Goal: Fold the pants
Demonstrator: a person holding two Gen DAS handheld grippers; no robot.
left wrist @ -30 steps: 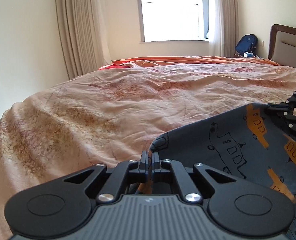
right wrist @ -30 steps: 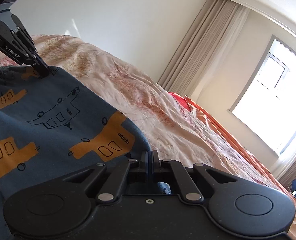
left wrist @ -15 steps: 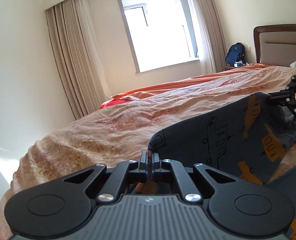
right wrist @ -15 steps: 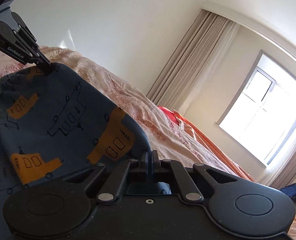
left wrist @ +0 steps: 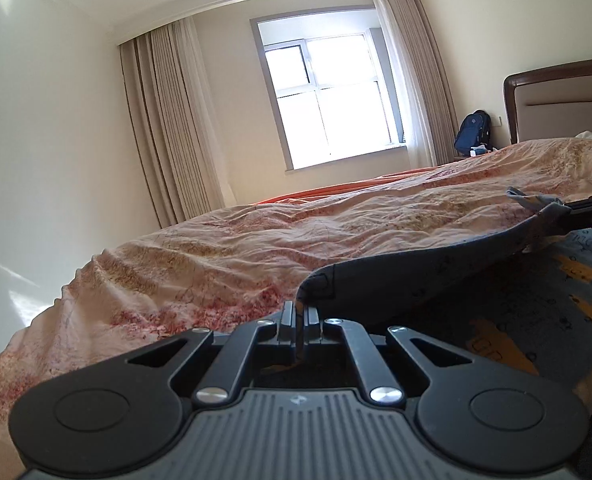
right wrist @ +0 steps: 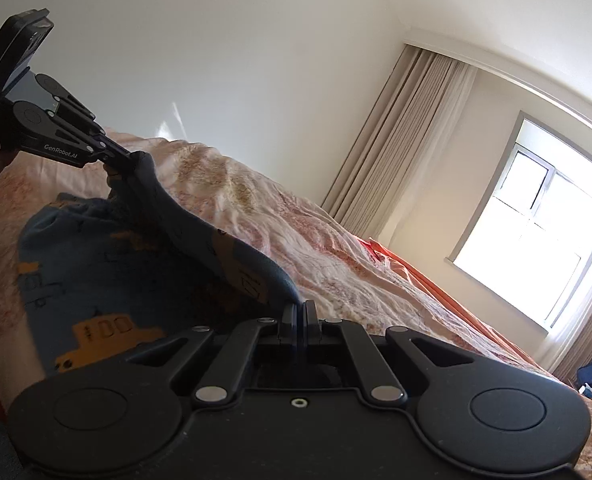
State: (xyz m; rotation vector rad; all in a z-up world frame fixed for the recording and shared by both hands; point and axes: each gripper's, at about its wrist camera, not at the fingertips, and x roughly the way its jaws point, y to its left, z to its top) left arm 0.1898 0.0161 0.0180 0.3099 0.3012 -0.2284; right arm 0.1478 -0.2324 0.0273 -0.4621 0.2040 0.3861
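Observation:
The pants (left wrist: 436, 276) are dark blue with orange vehicle prints and lie on the bed (left wrist: 256, 248). My left gripper (left wrist: 298, 314) is shut on one corner of a raised flap of the pants. My right gripper (right wrist: 298, 316) is shut on the other corner of the same flap (right wrist: 224, 252). The flap hangs taut between the two grippers, folded back over the lower layer of the pants (right wrist: 96, 280). In the right wrist view my left gripper (right wrist: 122, 160) shows at upper left, pinching the cloth. In the left wrist view my right gripper (left wrist: 564, 210) shows at the right edge.
The bed has a wrinkled pink floral cover and an orange sheet (left wrist: 336, 190) at its far side. A wooden headboard (left wrist: 556, 100) stands at right, a blue backpack (left wrist: 472, 130) by the window (left wrist: 328, 96). Beige curtains (left wrist: 168, 128) hang at left.
Both grippers have swung the held flap over and lower, toward the lower layer of the pants. The flap now lies flatter, and both cameras tilt up toward the ceiling.

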